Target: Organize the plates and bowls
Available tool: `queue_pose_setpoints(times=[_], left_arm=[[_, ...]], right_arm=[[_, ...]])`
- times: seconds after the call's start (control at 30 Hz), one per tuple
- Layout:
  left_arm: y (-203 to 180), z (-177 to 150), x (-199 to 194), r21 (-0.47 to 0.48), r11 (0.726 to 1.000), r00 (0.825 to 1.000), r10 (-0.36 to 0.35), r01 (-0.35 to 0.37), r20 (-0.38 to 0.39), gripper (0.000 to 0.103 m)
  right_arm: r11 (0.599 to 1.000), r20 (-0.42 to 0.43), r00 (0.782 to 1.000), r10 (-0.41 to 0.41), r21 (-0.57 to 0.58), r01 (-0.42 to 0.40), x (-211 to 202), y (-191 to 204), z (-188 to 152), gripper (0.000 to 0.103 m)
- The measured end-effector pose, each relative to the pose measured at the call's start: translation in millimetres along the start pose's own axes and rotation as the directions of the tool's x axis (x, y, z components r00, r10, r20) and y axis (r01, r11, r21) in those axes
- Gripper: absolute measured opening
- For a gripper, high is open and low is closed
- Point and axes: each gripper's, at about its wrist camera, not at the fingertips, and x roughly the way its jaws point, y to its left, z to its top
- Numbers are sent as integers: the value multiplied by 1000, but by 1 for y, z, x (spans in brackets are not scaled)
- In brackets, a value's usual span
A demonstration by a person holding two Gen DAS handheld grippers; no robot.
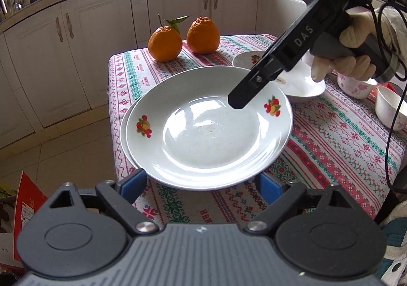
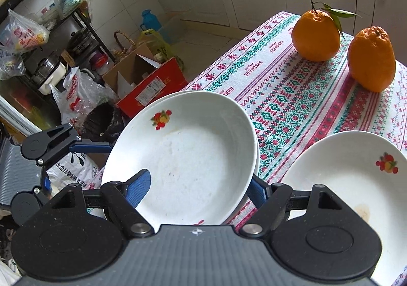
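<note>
A white fruit-print plate (image 1: pixel 206 128) rests on a second white plate whose rim (image 1: pixel 124 138) shows under its left side, on the patterned tablecloth; the pair also shows in the right wrist view (image 2: pixel 183 153). My left gripper (image 1: pixel 203 184) is open, its blue pads either side of the plates' near rim. My right gripper (image 2: pixel 198 189) is open with one blue pad (image 2: pixel 138 188) over the top plate's inside and the other outside its rim; in the left wrist view its tip (image 1: pixel 239 101) hovers over the far rim. Another fruit-print plate (image 2: pixel 356 179) lies to the right.
Two oranges (image 1: pixel 183 39) sit at the table's far end. Two small bowls (image 1: pixel 389 110) stand at the right edge. A further plate (image 1: pixel 248 59) lies behind the right gripper. The table edge (image 1: pixel 112 118) drops to the floor on the left, with boxes and bags (image 2: pixel 142 82) below.
</note>
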Motion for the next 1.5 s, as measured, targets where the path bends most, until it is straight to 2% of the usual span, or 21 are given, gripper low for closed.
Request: queue_pose_setpoints(times=[0.63, 0.8, 0.97, 1.07, 1.23, 1.4, 1.5], left_arm=[[-4, -1, -1, 4, 1000, 1000, 18, -18, 15, 96], [-6, 0, -5, 0, 1000, 999, 25, -25, 34, 98], [-13, -1, -15, -12, 999, 997, 37, -36, 68, 100], [-21, 0, -22, -9, 999, 994, 51, -50, 93, 101], [-35, 2, -34, 10, 996, 986, 81, -83, 143, 102], [-48, 0, -42, 12, 996, 982, 89, -92, 169, 102], [-55, -1, -44, 19, 996, 981, 86, -91, 174, 102]], right_arm=[[998, 3, 998, -67, 5, 67, -3, 4, -11, 85], [997, 26, 997, -73, -5, 73, -9, 9, -18, 92], [995, 91, 991, -99, 10, 99, -26, 18, -30, 103], [984, 146, 973, -178, 9, 178, -36, 27, -43, 103], [944, 228, 919, -323, 2, 331, -46, 48, -73, 103], [910, 267, 871, -413, 90, 404, -54, 54, -104, 103], [873, 277, 828, -488, 155, 463, -59, 51, -122, 103]])
